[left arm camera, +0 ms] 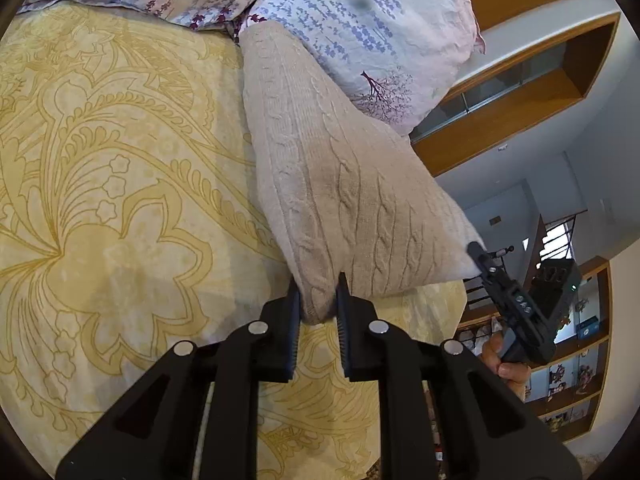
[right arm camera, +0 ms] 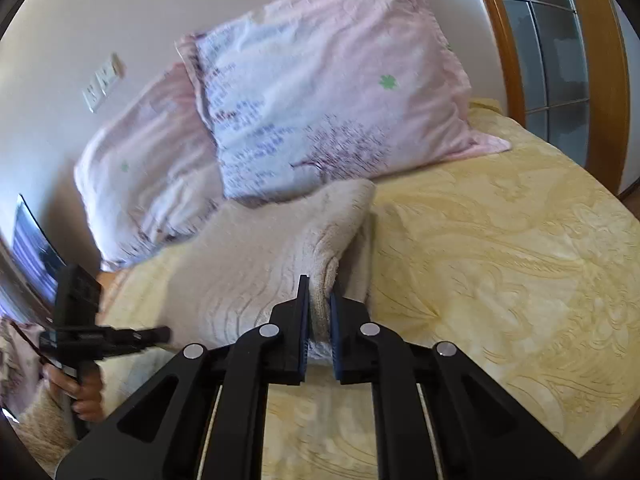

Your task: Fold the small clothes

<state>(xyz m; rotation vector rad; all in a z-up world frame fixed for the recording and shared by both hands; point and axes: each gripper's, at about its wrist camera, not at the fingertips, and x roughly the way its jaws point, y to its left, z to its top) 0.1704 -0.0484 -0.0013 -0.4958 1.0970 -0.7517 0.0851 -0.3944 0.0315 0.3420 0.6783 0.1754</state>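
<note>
The beige knitted garment [left arm camera: 320,184] lies on the yellow bedsheet [left arm camera: 120,200], its far end by the 2 pillows [right arm camera: 320,92]. The left gripper [left arm camera: 319,292] is clamped on 1 near corner, and the right gripper [right arm camera: 319,288] pinches the other.

No legible text or labels anywhere.

- The knit garment [left arm camera: 320,184] lies on the bed [left arm camera: 120,200].
- Pillows [right arm camera: 320,92] sit behind the garment, one touching its far end.
</note>
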